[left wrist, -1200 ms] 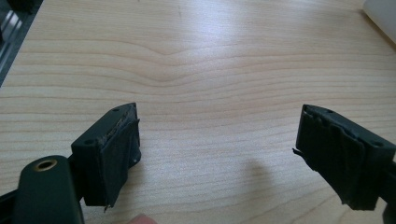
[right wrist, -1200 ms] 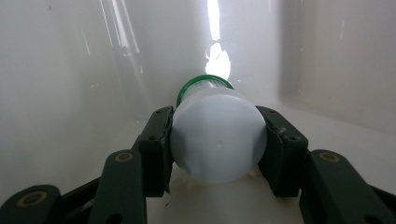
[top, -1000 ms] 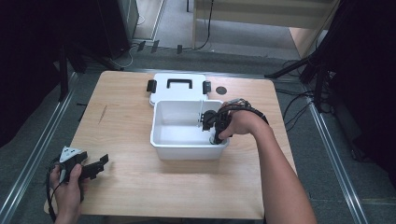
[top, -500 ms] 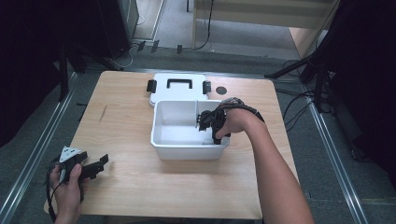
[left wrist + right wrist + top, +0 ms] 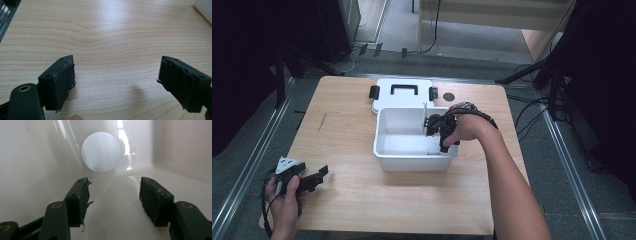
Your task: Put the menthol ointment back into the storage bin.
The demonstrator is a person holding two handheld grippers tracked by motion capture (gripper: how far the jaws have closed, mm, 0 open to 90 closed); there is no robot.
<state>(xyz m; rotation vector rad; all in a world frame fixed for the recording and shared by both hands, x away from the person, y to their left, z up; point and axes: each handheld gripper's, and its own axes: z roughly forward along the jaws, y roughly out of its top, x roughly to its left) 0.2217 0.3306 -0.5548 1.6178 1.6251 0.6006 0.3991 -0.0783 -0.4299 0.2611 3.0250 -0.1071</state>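
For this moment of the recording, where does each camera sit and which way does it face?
High view: above the person's side, looking forward and down on the wooden table, white plastic bin and flat white lid; both forearms show.
Left gripper view: rides the left hand-held gripper, facing bare tabletop; its jaws stand wide apart.
Right gripper view: rides the right hand-held gripper, looking into the bin at a pale round disc.
Shared: the bin's corner shows in the left gripper view and the high view.
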